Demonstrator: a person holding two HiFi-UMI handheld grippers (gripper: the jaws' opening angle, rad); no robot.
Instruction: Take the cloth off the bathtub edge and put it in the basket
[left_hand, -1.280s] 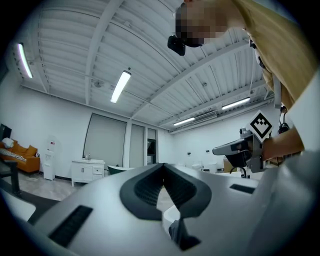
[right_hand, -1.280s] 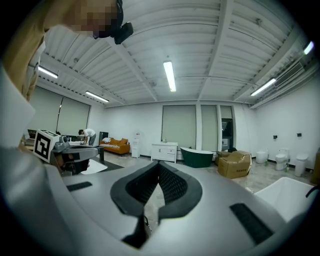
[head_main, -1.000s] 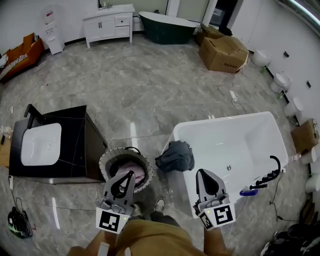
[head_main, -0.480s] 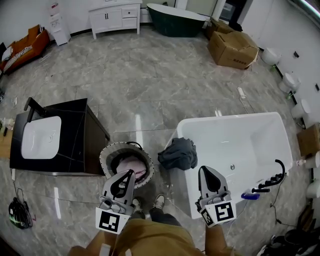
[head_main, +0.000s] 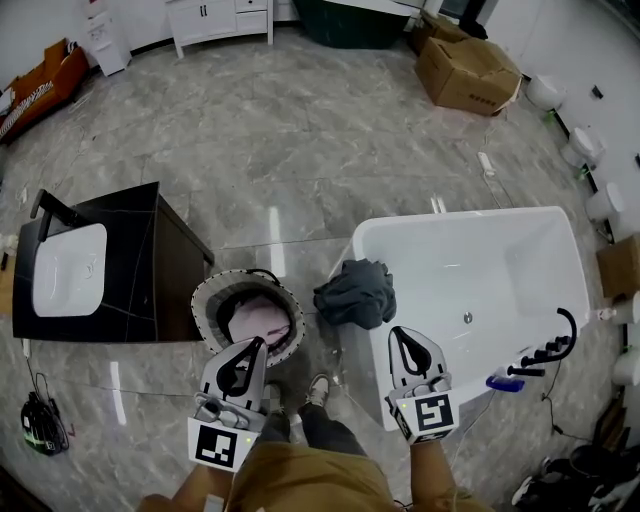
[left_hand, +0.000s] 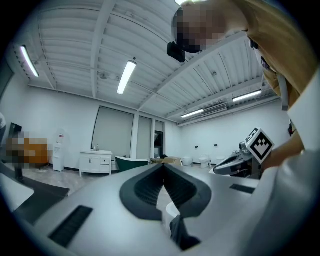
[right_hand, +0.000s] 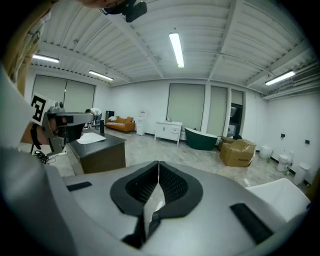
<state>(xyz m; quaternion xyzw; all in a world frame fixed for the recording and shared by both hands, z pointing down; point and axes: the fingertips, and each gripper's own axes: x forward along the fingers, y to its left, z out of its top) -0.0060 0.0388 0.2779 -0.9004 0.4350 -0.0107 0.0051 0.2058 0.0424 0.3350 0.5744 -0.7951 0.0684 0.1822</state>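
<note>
Both grippers are shut tight and empty. The left gripper (head_main: 259, 344) has its jaws meeting at the tips with nothing between them, and the right gripper (head_main: 398, 334) is the same.

The cloth (head_main: 355, 293), a dark grey heap, lies ahead of both grippers and between them, nearer the right one. It is draped over the near left corner of the tub (head_main: 462, 219), and part of it hangs outside the rim toward the floor (head_main: 300, 160).

The basket (head_main: 202, 303) stands just ahead of the left gripper, whose tips are close over its near rim. It is open-topped and something pink (head_main: 256, 321) lies inside. Basket and cloth are near each other but apart, with a narrow strip of bare floor between them, where the person's shoe (head_main: 318, 386) stands.

The right gripper hangs over the tub's near edge. Left of the basket and close against it is a black cabinet (head_main: 150, 262). Beyond the basket and tub the floor runs wide and open as far as a box (head_main: 466, 70).
</note>
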